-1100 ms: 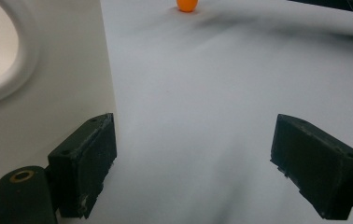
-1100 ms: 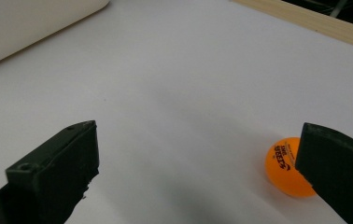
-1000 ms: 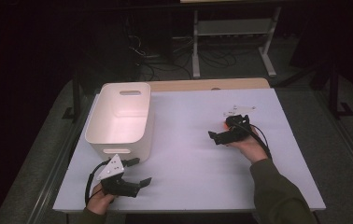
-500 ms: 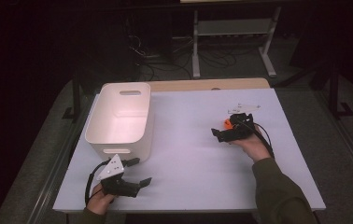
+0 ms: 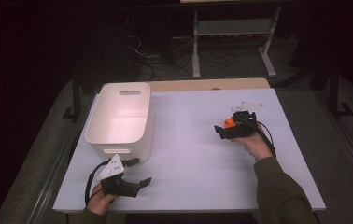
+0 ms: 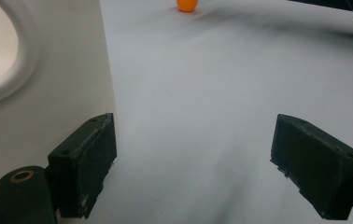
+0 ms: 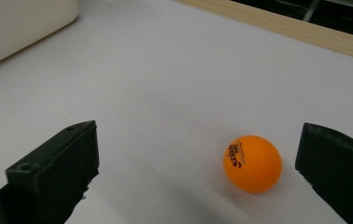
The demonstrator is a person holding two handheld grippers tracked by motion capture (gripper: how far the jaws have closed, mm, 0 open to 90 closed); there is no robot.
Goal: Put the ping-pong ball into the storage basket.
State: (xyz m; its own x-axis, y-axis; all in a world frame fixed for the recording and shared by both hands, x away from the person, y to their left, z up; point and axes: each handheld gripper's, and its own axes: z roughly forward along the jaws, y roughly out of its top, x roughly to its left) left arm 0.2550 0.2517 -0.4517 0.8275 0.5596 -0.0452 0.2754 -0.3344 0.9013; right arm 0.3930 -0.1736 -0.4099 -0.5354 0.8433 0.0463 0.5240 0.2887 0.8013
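**Ball between my right jaws, nothing gripped yet**

The white bin (image 5: 121,119) stands just ahead of my left gripper (image 5: 135,171), and from the high view its inside looks bare — a pale floor and a handle slot in the far wall. In the left gripper view the bin's side wall (image 6: 48,79) runs along just beside my left-hand jaw; I cannot tell whether they touch.

The orange ball (image 7: 252,164) sits on the white table (image 5: 198,154) inside the span of my right gripper (image 7: 198,177), much nearer the right-hand jaw than the left-hand one, with a thin gap between ball and jaw. Those jaws stand wide apart and hold nothing. From above, the ball (image 5: 229,122) shows as an orange spot at the gripper's tip (image 5: 223,130), well across the table from the bin.

My left gripper is spread wide too — empty, low over the table. The ball (image 6: 187,4) lies far ahead of it, at the top edge of its view.

The ball carries a small dark printed mark on its side; the letters are too blurred for me to read.
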